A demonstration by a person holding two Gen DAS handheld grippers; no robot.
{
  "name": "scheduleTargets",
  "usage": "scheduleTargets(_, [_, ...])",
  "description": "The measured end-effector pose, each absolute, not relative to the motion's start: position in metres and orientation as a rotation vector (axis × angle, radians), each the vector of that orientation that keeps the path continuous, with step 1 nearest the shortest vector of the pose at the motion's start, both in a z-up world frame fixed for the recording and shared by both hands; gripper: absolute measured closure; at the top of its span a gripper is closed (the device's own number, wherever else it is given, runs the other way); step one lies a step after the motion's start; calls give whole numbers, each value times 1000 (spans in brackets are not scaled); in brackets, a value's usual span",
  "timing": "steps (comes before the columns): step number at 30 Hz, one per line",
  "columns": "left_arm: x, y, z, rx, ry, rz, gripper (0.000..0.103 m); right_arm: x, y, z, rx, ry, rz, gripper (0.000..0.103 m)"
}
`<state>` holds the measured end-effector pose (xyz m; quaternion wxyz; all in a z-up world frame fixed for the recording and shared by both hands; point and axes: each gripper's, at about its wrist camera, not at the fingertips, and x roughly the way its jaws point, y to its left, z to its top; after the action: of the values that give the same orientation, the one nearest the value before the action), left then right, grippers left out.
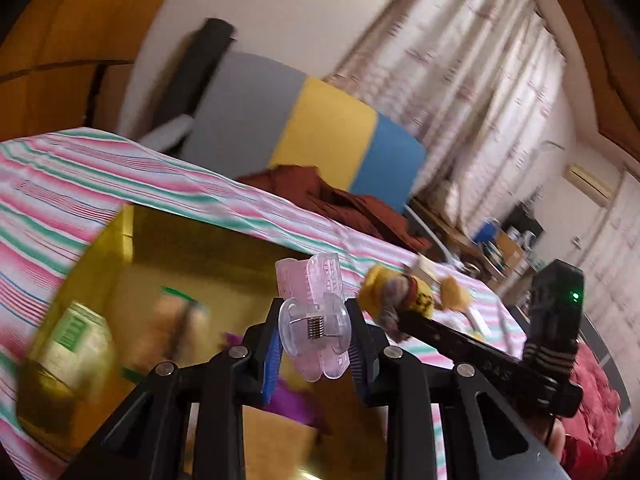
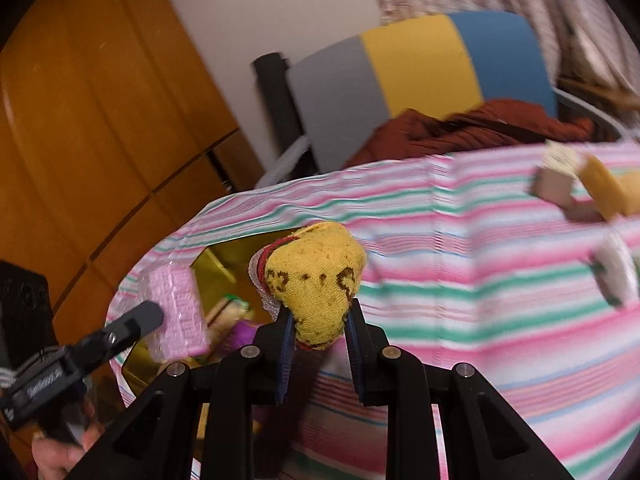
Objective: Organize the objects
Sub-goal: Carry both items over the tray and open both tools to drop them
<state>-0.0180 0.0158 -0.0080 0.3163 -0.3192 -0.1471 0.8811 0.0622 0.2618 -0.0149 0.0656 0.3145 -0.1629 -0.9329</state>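
Observation:
My left gripper [image 1: 314, 338] is shut on a clear pink plastic clip [image 1: 314, 316] with a metal spring, held above the open yellow box [image 1: 120, 240]. My right gripper [image 2: 318, 330] is shut on a rolled yellow sock [image 2: 316, 284] with brown marks, held near the box's right edge. In the left wrist view the sock [image 1: 400, 292] and right gripper [image 1: 404, 320] sit to the right. In the right wrist view the clip [image 2: 178, 316] and left gripper show at lower left over the box [image 2: 224, 264]. The box holds a jar [image 1: 70, 344], a blurred packet [image 1: 176, 328] and a purple item [image 1: 292, 396].
The box sits on a pink, green and white striped cloth [image 2: 480, 260]. Small items lie on the cloth at the right: a yellow sponge [image 2: 608, 190], a brown block [image 2: 554, 188], a white item [image 2: 616, 276]. A grey-yellow-blue panel [image 2: 420, 60], red-brown fabric [image 2: 480, 124] and a wooden wardrobe [image 2: 100, 120] stand behind.

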Motion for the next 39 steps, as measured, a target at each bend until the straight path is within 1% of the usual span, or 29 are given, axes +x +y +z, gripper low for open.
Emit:
scheduleTargets(5, [-50, -17, -19, -907, -409, 2408, 75, 22, 222, -21, 1070, -272, -2801, 78])
scheduleTargets(8, [-62, -30, -26, -943, -418, 2441, 75, 5, 208, -28, 1136, -185, -2815, 72])
scheduleTargets(9, [-63, -33, -28, -952, -421, 2450, 75, 2, 206, -29, 1153, -167, -2834, 65])
scheduleTargets(10, [-66, -35, -30, -958, -426, 2457, 75, 1, 207, -30, 1150, -177, -2840, 62])
scheduleTargets(11, [-69, -37, -34, -971, -430, 2460, 75, 2, 209, -29, 1134, -204, -2836, 61])
scheduleTargets(12, [-72, -38, -36, -981, -433, 2463, 75, 5, 212, -29, 1120, -228, -2836, 56])
scheduleTargets(13, [-73, -40, -38, -986, -437, 2465, 75, 9, 214, -28, 1108, -242, -2846, 48])
scheduleTargets(14, [-75, -40, -40, -992, -440, 2466, 75, 13, 214, -27, 1095, -254, -2855, 45])
scheduleTargets(17, [-80, -39, -44, -1014, -423, 2482, 75, 25, 220, -26, 1065, -319, -2862, 44])
scheduleTargets(19, [-84, -37, -46, -1023, -409, 2494, 75, 31, 226, -25, 1052, -386, -2862, 40])
scheduleTargets(24, [-94, -32, -49, -1054, -347, 2548, 75, 49, 240, -26, 1056, -495, -2864, 39])
scheduleTargets(25, [-97, -31, -50, -1070, -333, 2566, 73, 51, 243, -26, 1056, -507, -2864, 39])
scheduleTargets(28, [-99, -32, -50, -1094, -330, 2601, 56, 57, 250, -27, 1051, -544, -2870, 38])
scheduleTargets(29, [-98, -33, -49, -1095, -335, 2605, 53, 59, 252, -27, 1050, -551, -2871, 38])
scheduleTargets(34, [-81, -38, -36, -1028, -359, 2667, 52, 66, 259, -27, 1043, -576, -2877, 36])
scheduleTargets(37, [-65, -38, -24, -963, -363, 2734, 45, 70, 264, -30, 1049, -602, -2882, 33])
scheduleTargets(39, [-53, -34, -19, -931, -367, 2735, 43, 71, 269, -33, 1056, -617, -2879, 33])
